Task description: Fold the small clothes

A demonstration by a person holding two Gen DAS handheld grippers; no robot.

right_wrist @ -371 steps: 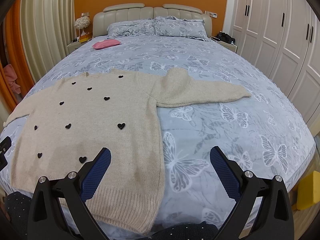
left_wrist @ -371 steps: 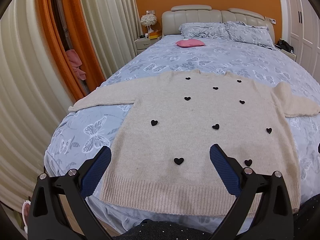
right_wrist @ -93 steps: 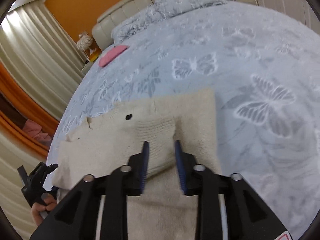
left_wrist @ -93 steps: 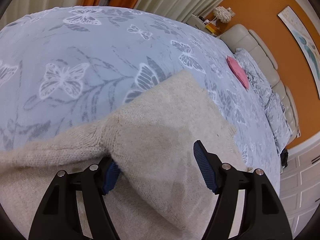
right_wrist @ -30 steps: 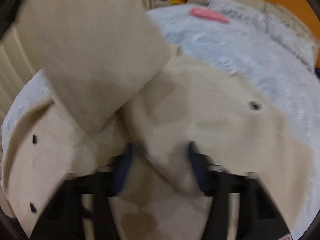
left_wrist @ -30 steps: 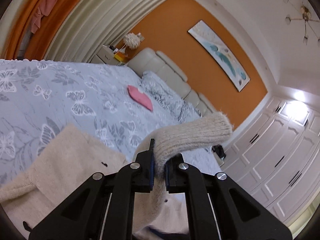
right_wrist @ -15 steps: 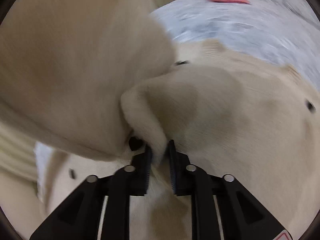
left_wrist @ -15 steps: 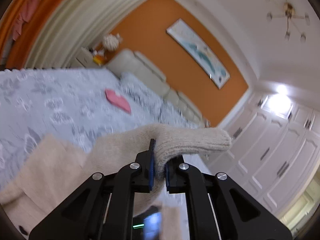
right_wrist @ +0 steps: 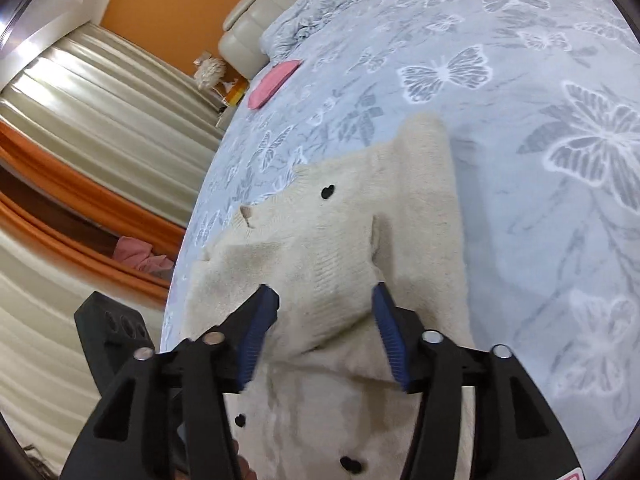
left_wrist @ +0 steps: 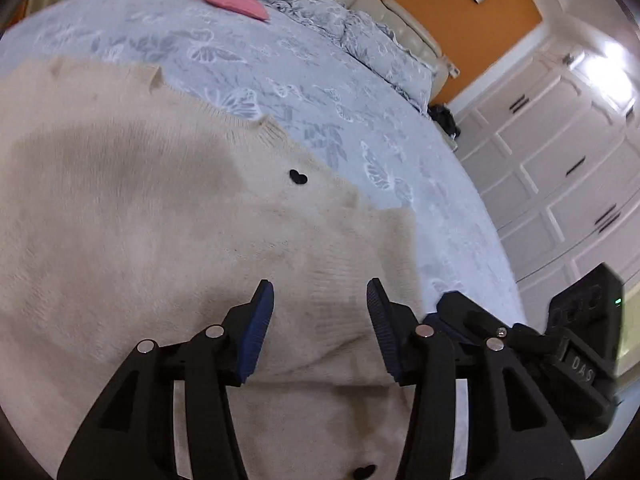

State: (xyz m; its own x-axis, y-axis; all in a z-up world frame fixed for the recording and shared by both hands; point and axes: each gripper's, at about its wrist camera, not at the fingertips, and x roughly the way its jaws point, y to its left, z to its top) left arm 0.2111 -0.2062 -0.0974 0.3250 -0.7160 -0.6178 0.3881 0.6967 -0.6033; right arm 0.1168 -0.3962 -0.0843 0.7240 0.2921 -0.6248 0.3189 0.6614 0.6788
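The cream knit sweater (left_wrist: pixel 132 220) with small black hearts lies on the bed, both sleeves folded across its body. My left gripper (left_wrist: pixel 320 320) hovers just above a folded sleeve cuff (left_wrist: pixel 332 312); its jaws are opening and the pads do not press the knit. The right gripper's black body (left_wrist: pixel 532 352) shows at the right edge of the left wrist view. In the right wrist view the sweater (right_wrist: pixel 332 248) fills the centre. My right gripper (right_wrist: pixel 324 332) stands over the ribbed sleeve end (right_wrist: pixel 332 280), jaws opening, pads clear of the cloth.
The bed (left_wrist: pixel 320 92) has a grey butterfly-print cover, pillows and a cream headboard at the far end. A pink folded item (left_wrist: pixel 234 0) lies near the pillows. White wardrobe doors (left_wrist: pixel 560 152) stand at the right. Curtains (right_wrist: pixel 80 128) hang along the bed's left side.
Both grippers carried sleeve ends over the sweater's body, came down and let them go. The jaws went from pinched on knit to apart. The sleeves now lie flat.
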